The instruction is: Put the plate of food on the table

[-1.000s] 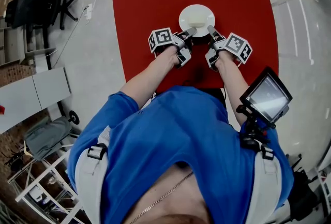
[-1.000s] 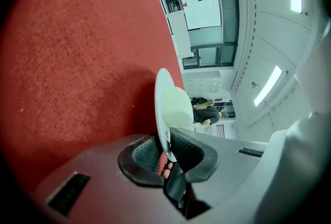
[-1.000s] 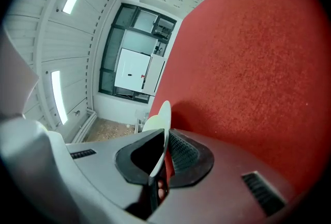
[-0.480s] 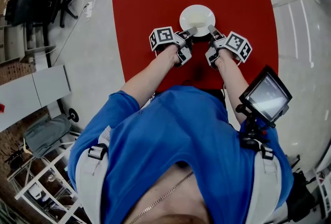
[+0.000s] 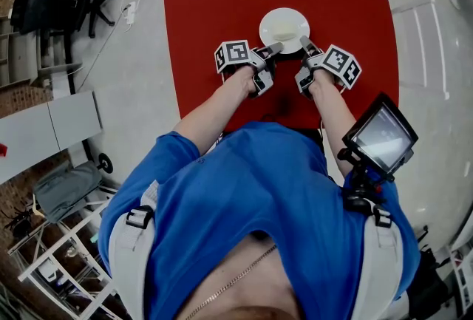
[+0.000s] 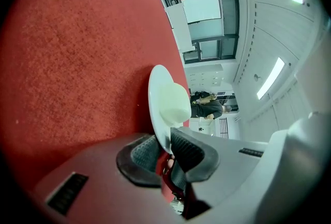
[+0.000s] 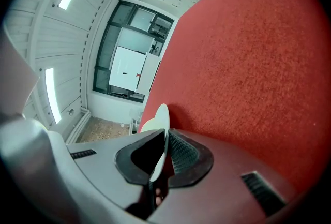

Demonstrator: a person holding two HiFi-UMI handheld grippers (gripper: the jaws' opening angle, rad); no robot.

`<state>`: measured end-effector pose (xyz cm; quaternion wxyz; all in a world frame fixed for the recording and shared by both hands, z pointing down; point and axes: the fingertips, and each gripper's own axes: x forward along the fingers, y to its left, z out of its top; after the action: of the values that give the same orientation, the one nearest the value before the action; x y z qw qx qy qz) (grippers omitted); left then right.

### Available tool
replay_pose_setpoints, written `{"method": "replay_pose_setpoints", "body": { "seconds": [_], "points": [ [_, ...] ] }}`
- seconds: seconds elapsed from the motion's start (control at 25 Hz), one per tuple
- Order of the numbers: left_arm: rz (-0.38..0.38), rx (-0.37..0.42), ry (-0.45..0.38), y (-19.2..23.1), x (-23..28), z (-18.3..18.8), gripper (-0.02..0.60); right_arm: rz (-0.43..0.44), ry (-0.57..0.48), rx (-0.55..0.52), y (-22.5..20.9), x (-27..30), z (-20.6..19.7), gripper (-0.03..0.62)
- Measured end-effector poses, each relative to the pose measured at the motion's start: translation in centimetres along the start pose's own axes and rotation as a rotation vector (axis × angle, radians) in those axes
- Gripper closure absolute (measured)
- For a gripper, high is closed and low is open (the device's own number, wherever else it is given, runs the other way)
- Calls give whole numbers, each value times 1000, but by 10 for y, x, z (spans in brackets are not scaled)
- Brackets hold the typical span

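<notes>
Red table (image 5: 199, 15) fills both gripper views. Left gripper (image 5: 275, 48) fingers (image 6: 140, 154) and right gripper (image 5: 303, 43) fingers (image 7: 182, 153) clench the plate (image 5: 284, 23) rim on its near side, same grip as a second ago. Plate hasn't shifted relative to the table. White plate, pale mound of food (image 6: 175, 105), over the far-centre; table contact unclear. Bare red surface left and right, far edge close behind.

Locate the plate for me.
Head view: white plate at the red table's far centre, near rim held by the left hand-held gripper and right hand-held gripper.
</notes>
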<state>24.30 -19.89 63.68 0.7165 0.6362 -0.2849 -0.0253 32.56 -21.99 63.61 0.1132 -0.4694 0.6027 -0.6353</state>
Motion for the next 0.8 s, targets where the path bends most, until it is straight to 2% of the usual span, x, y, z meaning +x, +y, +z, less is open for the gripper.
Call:
{"method": "replay_pose_setpoints", "body": {
  "seconds": [0.48,0.8],
  "points": [
    [-2,6,17,4,-11,-7,541,-31,11,-43,-4,4,-1,569],
    [-8,11,58,4,-11,-13,537,-38,3,-50,-6,7,3,569]
  ]
}}
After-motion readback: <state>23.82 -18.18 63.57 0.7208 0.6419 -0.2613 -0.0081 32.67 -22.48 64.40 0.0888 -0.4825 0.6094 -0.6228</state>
